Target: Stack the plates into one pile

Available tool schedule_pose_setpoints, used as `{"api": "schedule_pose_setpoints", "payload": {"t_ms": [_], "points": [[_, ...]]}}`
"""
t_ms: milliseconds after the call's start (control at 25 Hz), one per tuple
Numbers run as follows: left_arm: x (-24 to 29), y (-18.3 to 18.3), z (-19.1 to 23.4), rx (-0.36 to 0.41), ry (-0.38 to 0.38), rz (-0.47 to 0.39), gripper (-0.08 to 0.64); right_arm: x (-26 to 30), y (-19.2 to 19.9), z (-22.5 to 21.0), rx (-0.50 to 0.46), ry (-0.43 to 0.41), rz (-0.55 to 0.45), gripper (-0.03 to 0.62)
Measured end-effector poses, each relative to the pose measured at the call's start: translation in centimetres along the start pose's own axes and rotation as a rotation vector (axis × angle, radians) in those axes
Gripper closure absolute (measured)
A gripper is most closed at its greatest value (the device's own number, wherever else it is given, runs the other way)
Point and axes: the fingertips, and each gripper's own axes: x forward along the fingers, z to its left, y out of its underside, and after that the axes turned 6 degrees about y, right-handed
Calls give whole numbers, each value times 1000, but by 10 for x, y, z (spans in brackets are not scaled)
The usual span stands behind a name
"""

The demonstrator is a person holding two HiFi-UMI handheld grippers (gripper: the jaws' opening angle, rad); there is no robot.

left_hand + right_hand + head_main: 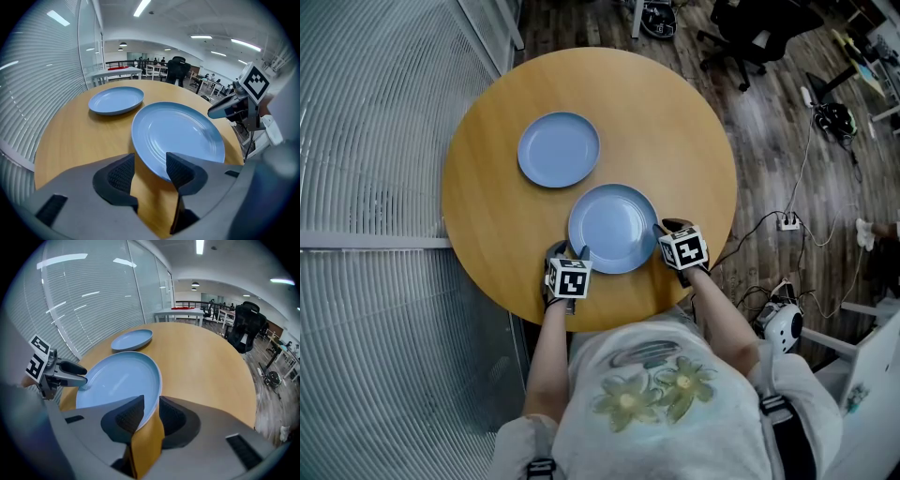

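Observation:
Two light-blue plates lie apart on a round wooden table (pixel 694 141). The far plate (pixel 559 149) sits toward the back left and nothing touches it. Both grippers are at the near plate (pixel 613 228). My left gripper (pixel 571 250) stands wide open at that plate's near-left rim, which runs between the jaws (pixel 151 161) with clear gaps on both sides. My right gripper (pixel 661 228) straddles the plate's right rim (pixel 151 404); its jaws stand narrower, and a little gap still shows beside the rim. This plate (pixel 117 380) rests flat on the table.
A ribbed glass partition (pixel 366 141) runs along the table's left side. An office chair (pixel 759 33) stands behind the table, and cables with a power strip (pixel 787 222) lie on the wooden floor to the right. The table's near edge (pixel 609 323) is just below the grippers.

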Motion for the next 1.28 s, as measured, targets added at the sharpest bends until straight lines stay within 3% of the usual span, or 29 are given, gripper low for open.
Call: {"api": "schedule_pose_setpoints", "payload": {"t_ms": [360, 720, 1000, 1280], "points": [[-44, -32, 11, -34, -55, -153, 350, -35, -34, 10, -12, -25, -121, 511], [-85, -59, 3, -91, -73, -302, 501, -79, -72, 45, -39, -164, -280, 543], [-94, -61, -24, -79, 3, -326, 540, -91, -70, 72, -62, -213, -302, 546], [-91, -54, -34, -61, 20, -306, 540, -89, -68, 88, -106, -240, -293, 546]]}}
